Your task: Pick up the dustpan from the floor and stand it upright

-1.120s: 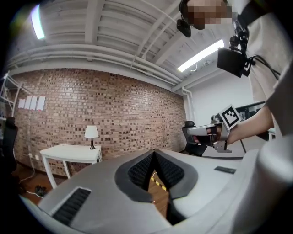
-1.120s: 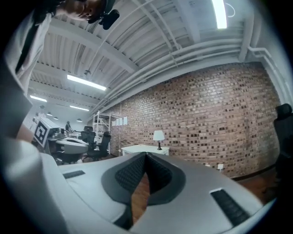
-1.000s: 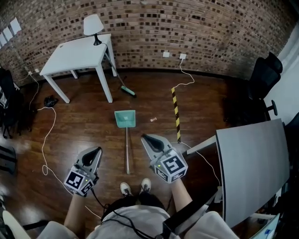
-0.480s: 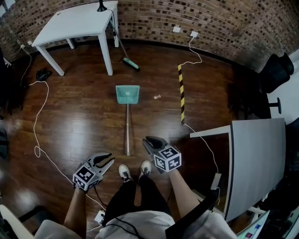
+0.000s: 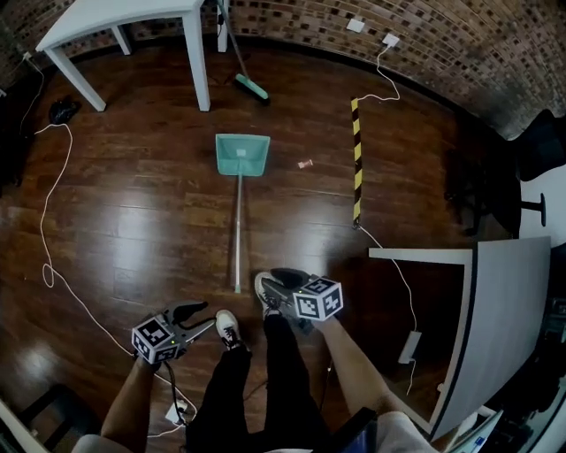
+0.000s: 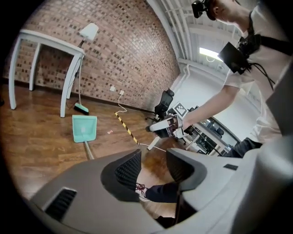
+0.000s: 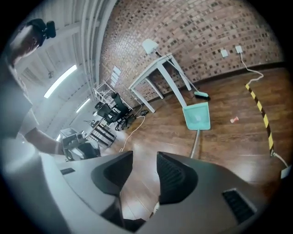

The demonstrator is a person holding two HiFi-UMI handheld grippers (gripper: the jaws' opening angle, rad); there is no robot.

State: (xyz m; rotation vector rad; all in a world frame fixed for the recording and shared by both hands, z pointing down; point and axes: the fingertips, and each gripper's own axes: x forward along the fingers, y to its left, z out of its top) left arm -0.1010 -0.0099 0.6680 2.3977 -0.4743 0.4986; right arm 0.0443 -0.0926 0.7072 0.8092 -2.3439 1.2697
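A teal dustpan (image 5: 242, 154) lies flat on the wooden floor, its long grey handle (image 5: 236, 239) running toward my feet. It also shows in the left gripper view (image 6: 84, 129) and the right gripper view (image 7: 198, 115). My left gripper (image 5: 196, 316) hangs low beside my left shoe, left of the handle's end; its jaws are opening with nothing between them (image 6: 153, 167). My right gripper (image 5: 276, 278) is just right of the handle's end, its jaws also opening and empty (image 7: 144, 171). Neither touches the dustpan.
A white table (image 5: 124, 13) stands at the back left with a broom (image 5: 250, 86) leaning beside it. A yellow-black strip (image 5: 356, 159) and a small pink scrap (image 5: 305, 164) lie right of the dustpan. A white cable (image 5: 53, 221) snakes left; a grey table (image 5: 504, 310) stands right.
Both grippers have sunk toward the floor and rolled, and their jaws have parted. The head view has tipped further down; the dustpan has not moved.
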